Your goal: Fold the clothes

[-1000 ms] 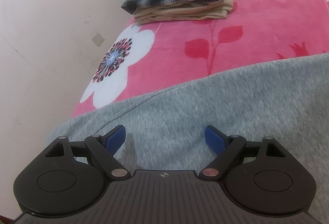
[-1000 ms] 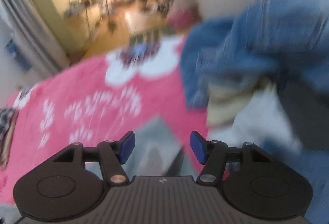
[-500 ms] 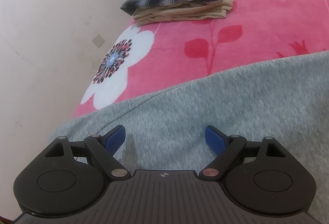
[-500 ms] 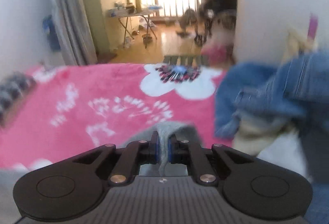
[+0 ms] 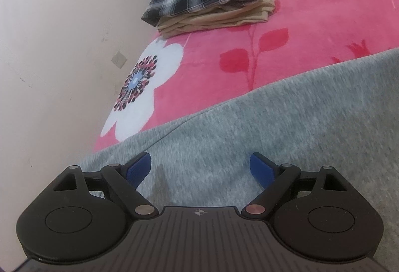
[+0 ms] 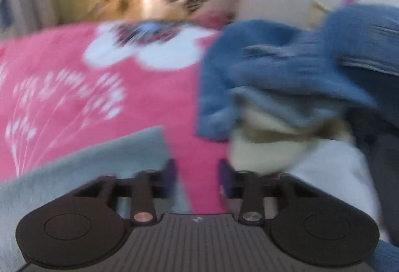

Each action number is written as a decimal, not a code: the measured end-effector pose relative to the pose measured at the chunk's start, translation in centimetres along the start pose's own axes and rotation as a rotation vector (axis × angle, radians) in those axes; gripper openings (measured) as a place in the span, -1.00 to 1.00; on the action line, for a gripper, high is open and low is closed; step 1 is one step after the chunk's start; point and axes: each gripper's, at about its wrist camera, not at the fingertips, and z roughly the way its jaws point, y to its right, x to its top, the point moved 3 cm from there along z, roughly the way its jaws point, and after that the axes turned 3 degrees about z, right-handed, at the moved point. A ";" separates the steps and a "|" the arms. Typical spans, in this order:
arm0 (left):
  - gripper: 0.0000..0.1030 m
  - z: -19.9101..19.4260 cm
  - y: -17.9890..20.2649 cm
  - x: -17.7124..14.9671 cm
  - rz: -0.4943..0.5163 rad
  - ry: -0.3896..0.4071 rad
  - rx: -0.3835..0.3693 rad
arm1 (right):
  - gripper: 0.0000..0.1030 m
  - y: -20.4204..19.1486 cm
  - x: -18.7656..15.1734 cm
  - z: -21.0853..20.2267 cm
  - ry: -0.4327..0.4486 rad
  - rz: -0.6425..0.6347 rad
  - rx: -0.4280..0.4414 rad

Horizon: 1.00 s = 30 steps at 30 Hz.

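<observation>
The left gripper (image 5: 200,167) is held spread wide over the grey garment (image 5: 261,137), nothing clasped. The right gripper (image 6: 197,172) is parted and empty, with the garment's corner (image 6: 99,154) just left of its fingers and a blue clothes pile (image 6: 286,72) ahead to the right

right hand-held gripper (image 6: 197,172) now spread apart, grey garment (image 6: 82,162) released, lying flat
</observation>
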 end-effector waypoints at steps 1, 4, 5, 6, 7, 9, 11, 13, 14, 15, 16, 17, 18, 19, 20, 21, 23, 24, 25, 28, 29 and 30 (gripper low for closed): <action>0.74 0.0 0.0 0.0 -0.001 -0.001 -0.001 | -0.14 0.7 0.1 -1.1 0.010 0.029 0.013; 0.74 0.0 0.0 0.1 0.006 -0.006 -0.001 | -0.07 1.9 -0.1 -6.0 0.058 0.025 0.010; 0.74 -0.1 0.0 0.2 0.010 -0.009 0.000 | -0.06 2.2 -0.5 -8.0 0.075 0.029 0.026; 0.74 -0.1 0.0 0.3 0.015 -0.012 0.001 | -0.06 2.6 -1.2 -9.7 0.073 0.054 0.048; 0.74 -0.2 0.0 0.4 0.018 -0.016 0.000 | -0.06 2.9 -2.1 -11.4 0.060 0.090 0.073; 0.73 -0.5 -0.2 0.7 0.019 -0.021 -0.002 | -0.03 3.5 -4.3 -14.3 0.014 0.186 0.132; 0.73 -1.3 -0.7 1.1 0.008 -0.008 0.006 | 0.00 3.8 -7.6 -15.3 -0.076 0.335 0.210; 0.73 -2.3 -1.3 1.4 -0.005 0.007 0.011 | 0.00 4.3 -10.8 -15.0 -0.143 0.498 0.267; 0.73 -3.0 -1.5 1.5 -0.011 0.013 0.009 | 0.00 4.6 -12.2 -14.3 -0.163 0.572 0.279; 0.73 -3.7 -1.8 1.6 -0.017 0.019 0.006 | 0.01 4.9 -13.5 -13.5 -0.180 0.645 0.285; 0.73 -4.5 -1.9 1.6 -0.020 0.022 0.000 | 0.02 5.1 -14.3 -13.1 -0.185 0.691 0.290; 0.73 -5.4 -2.0 1.5 -0.021 0.023 -0.008 | -0.03 5.1 -14.8 -12.8 -0.182 0.721 0.293; 0.73 -6.3 -1.9 1.4 -0.021 0.025 -0.029 | -0.06 5.1 -15.3 -12.6 -0.180 0.752 0.296; 0.73 -7.3 -1.8 1.2 -0.016 0.027 -0.060 | -0.06 5.2 -15.8 -12.3 -0.177 0.783 0.299; 0.73 -8.4 -1.5 1.0 -0.008 0.033 -0.099 | -0.08 5.2 -16.3 -12.1 -0.174 0.813 0.302; 0.73 -9.5 -1.0 0.8 0.003 0.046 -0.149 | -0.11 5.3 -16.7 -11.8 -0.171 0.844 0.305; 0.73 -11.7 0.4 0.5 0.027 0.081 -0.272 | -0.24 5.4 -17.7 -11.3 -0.166 0.905 0.310; 0.73 -12.7 1.3 0.4 0.044 0.100 -0.333 | -0.33 5.6 -17.8 -11.1 -0.157 0.923 0.312; 0.73 -13.7 2.3 0.4 0.071 0.123 -0.384 | -0.47 5.9 -17.7 -11.0 -0.145 0.934 0.313; 0.73 -16.5 6.2 0.8 0.199 0.220 -0.493 | -0.85 6.8 -17.1 -11.0 -0.112 0.952 0.320; 0.73 -17.1 7.6 1.0 0.241 0.248 -0.520 | -0.91 6.8 -16.7 -11.1 -0.105 0.943 0.326; 0.73 -17.8 8.9 1.3 0.282 0.275 -0.543 | -0.93 6.8 -16.3 -11.3 -0.099 0.934 0.331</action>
